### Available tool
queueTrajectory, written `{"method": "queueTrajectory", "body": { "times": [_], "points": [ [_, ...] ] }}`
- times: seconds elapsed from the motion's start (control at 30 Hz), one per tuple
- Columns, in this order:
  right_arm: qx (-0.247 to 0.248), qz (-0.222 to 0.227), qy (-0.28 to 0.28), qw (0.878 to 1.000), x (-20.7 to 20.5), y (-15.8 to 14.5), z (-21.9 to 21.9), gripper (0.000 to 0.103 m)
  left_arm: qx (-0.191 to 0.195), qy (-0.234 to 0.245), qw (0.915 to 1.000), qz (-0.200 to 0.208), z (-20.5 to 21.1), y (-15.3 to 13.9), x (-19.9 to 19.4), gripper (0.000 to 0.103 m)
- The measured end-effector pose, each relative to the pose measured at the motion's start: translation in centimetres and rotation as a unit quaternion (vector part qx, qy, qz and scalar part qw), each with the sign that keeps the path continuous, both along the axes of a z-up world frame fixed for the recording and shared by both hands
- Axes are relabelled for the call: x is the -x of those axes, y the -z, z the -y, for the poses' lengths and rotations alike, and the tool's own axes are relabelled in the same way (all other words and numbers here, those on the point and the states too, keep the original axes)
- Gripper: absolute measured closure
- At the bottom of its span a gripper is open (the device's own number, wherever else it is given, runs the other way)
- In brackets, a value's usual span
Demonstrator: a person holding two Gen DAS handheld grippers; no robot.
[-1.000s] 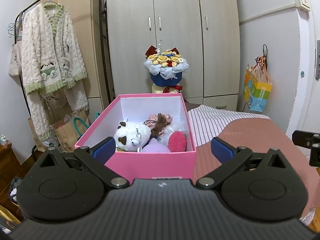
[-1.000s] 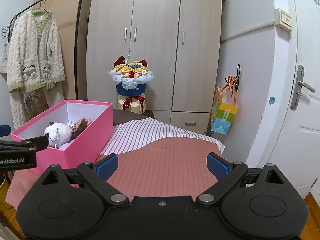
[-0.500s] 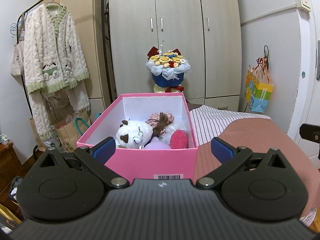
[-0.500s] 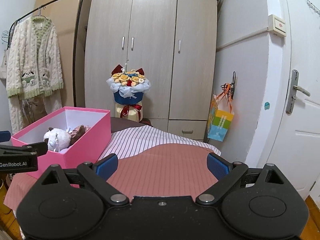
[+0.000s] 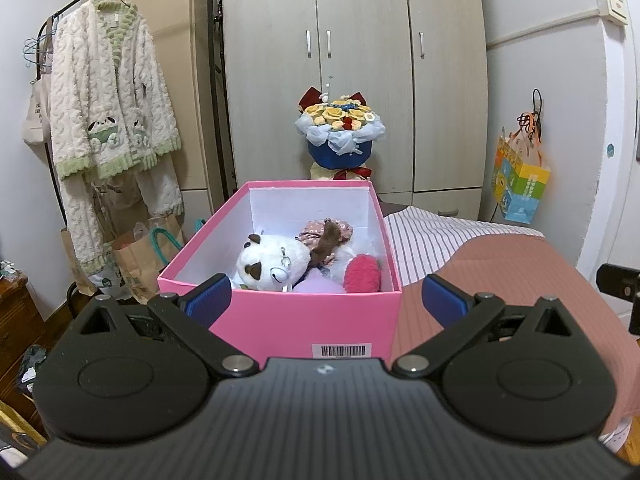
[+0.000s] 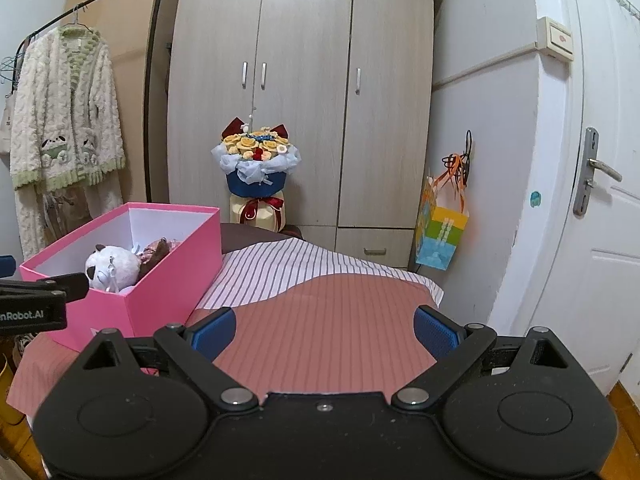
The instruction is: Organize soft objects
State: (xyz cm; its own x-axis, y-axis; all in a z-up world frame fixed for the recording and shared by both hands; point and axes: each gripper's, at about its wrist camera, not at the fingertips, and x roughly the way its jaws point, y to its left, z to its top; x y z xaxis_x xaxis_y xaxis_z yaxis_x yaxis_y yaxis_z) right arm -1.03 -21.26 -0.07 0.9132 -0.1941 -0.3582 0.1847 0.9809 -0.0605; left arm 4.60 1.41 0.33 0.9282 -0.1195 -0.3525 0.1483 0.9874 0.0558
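Soft toys, a white panda plush (image 5: 272, 263) among them, lie in the pink box (image 5: 304, 320) straight ahead of the left gripper (image 5: 326, 300), whose jaws gape wide and empty, like the right gripper (image 6: 324, 334) over the bed (image 6: 332, 320).

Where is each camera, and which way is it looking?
Left wrist: sits on the left gripper, looking straight at the pink box of soft toys; its open blue fingers show.
Right wrist: sits on the right gripper, looking over the striped bed cover toward the wardrobe; its open fingers show.
Shared: box, flower bouquet, wardrobe.
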Motion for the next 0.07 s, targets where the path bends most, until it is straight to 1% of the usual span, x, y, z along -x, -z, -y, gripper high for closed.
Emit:
{"method": "queueTrajectory", "body": {
  "times": [0.07],
  "points": [
    [-0.001,-0.003,0.001,1.0,-0.11,0.12,0.02,0.005,0.0,0.0,1.0,0.001,-0.02,-0.02,0.03,0.0]
  ]
}}
